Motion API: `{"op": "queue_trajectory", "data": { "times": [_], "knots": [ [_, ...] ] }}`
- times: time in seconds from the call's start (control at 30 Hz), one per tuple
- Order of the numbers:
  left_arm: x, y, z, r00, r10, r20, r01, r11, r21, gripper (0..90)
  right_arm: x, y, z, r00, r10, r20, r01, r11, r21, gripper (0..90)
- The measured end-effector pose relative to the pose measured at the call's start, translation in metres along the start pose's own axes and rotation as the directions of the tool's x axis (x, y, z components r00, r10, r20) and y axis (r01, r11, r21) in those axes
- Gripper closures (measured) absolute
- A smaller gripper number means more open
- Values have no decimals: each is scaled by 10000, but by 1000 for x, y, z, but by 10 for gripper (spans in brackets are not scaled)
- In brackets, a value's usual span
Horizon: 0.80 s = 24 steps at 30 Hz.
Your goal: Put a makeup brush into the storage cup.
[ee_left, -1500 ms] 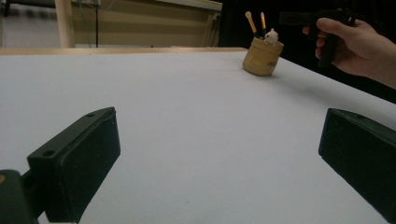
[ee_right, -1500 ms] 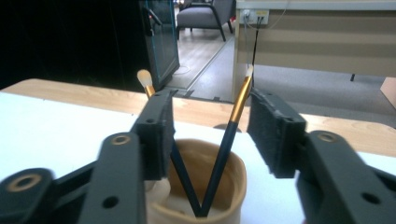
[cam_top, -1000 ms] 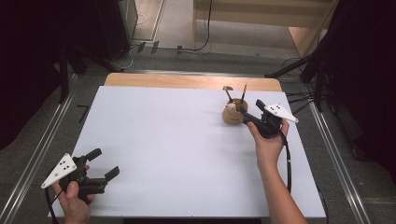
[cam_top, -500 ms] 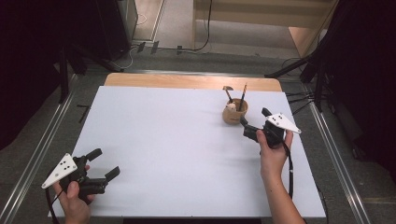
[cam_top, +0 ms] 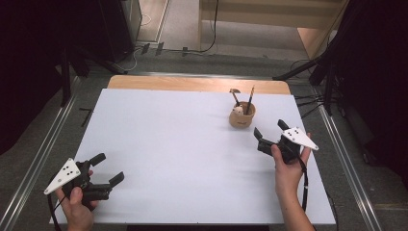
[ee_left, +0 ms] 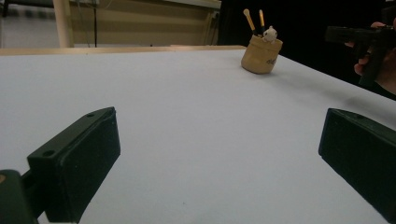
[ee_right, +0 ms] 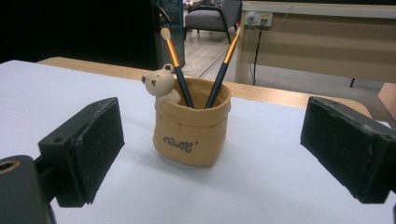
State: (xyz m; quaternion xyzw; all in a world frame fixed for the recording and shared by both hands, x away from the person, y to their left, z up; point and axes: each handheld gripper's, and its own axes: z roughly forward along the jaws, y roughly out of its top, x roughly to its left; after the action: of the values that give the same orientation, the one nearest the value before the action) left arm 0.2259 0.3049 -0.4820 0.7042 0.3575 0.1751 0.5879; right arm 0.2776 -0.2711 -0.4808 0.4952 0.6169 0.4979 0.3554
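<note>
The right gripper [cam_top: 271, 133], jaws spread and empty, is backing away toward the lower right from the brush pot [cam_top: 241, 117], suggesting the placing is finished, while the left gripper [cam_top: 108, 168] is idling released at lower left.

The pen holder [cam_top: 242, 117] stands on the table [cam_top: 183, 144] toward its far right, two brushes [ee_right: 219, 74] and a bear figure [ee_right: 160, 84] inside. The right gripper [cam_top: 271, 134] hovers just before it (jaws apart, not touching), while the left gripper [cam_top: 107, 168] sits well apart at the near left corner.

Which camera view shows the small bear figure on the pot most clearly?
The right gripper view: the bear figure is near and sharp on the pot rim. The left gripper view and the high view show it tiny and far away.
</note>
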Motion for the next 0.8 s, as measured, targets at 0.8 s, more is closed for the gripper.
{"op": "queue_trajectory", "data": {
  "times": [0.8],
  "knots": [
    [-1,0,0,10000,-5,10,5,10000,-2,0,-10,-20,-42,9999,-116,115,116,9999,12,55]
  ]
}}
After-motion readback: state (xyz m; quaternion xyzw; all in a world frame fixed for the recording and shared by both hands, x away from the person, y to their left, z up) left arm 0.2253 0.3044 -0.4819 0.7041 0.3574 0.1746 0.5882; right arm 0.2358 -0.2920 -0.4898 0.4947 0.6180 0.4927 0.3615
